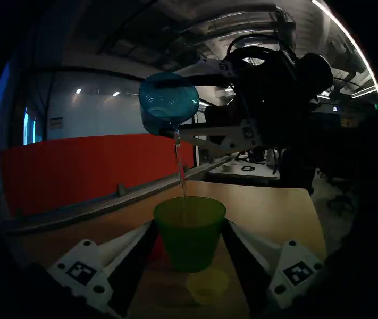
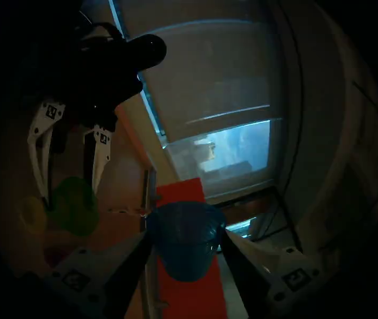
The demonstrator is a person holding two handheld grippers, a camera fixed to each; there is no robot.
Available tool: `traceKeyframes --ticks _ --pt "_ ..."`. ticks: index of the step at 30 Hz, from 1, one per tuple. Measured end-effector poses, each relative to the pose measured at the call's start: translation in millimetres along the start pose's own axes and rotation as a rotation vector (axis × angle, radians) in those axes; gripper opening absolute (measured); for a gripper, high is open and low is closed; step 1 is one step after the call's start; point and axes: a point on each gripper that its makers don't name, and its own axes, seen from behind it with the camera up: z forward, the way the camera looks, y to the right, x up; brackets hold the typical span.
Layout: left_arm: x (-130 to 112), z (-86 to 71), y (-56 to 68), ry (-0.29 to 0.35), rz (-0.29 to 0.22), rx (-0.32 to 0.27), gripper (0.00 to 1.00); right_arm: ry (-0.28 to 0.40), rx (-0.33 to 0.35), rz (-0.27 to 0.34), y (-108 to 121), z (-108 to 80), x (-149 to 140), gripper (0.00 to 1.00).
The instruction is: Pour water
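Observation:
In the left gripper view a green cup (image 1: pixel 189 234) stands upright between the fingers of my left gripper (image 1: pixel 189 229), which is shut on it just above the wooden table (image 1: pixel 274 212). Above it my right gripper (image 1: pixel 186 104) is shut on a blue cup (image 1: pixel 167 102) that is tipped towards the camera. A thin stream of water (image 1: pixel 179 165) falls from the blue cup's rim into the green cup. The right gripper view has the blue cup (image 2: pixel 186 244) clamped between the fingers of my right gripper (image 2: pixel 186 239), with the left gripper (image 2: pixel 70 194) and green cup (image 2: pixel 73 206) farther off.
A small yellow cup (image 1: pixel 208 285) sits on the table just in front of the green cup, also seen as a yellow cup (image 2: pixel 32 212) beside it. A red partition (image 1: pixel 82 165) and metal rail run along the table's far edge. Another desk (image 1: pixel 247 169) stands behind.

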Motion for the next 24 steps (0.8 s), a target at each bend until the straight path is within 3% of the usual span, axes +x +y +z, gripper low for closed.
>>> traceKeyframes --ticks 24 --pt "2.4 1.6 -2.7 0.001 0.001 0.001 0.85 -0.005 -0.016 -0.106 6.1 -0.4 1.3 0.88"
